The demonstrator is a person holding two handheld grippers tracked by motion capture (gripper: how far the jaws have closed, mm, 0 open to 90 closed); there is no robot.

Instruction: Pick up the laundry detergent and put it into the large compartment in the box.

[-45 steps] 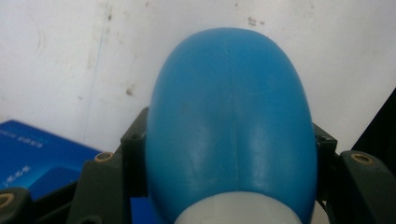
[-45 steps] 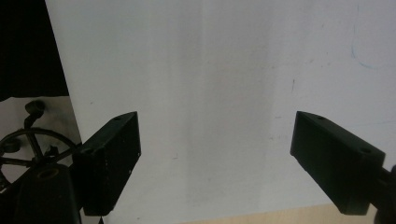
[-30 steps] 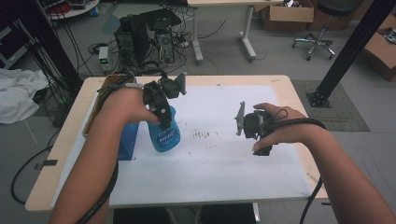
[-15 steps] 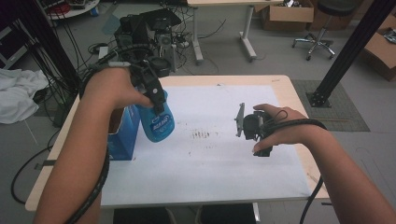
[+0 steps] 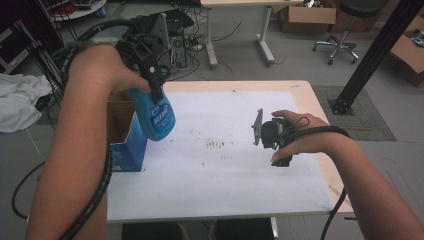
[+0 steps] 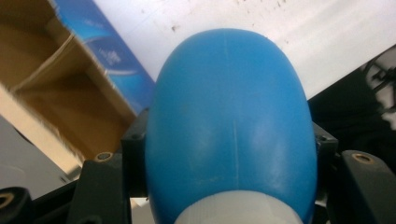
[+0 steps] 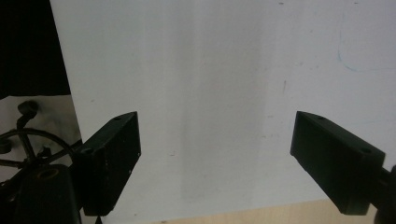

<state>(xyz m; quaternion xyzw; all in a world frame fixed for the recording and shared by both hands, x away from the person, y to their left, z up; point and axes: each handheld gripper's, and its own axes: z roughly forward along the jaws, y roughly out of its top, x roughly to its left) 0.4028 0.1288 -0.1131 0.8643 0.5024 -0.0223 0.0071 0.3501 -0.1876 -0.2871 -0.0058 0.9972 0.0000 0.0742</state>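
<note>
Honestly nothing readable here. The blue bottle has a white label with some print on it, but it's too blurry to make out. The blue box at the table's left edge has pale markings too, same story, can't read them

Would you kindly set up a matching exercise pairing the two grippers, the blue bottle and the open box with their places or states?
Things:
1. left gripper
2. right gripper
3. blue bottle
4. open cardboard box

States:
A. stands at the table's left edge
B. jaws wide apart, nothing between them
C. hangs in the air above the white sheet
D. clamped on the bottle's neck end

Pairs: 1-D, 2-B, 3-C, 4-A
</note>
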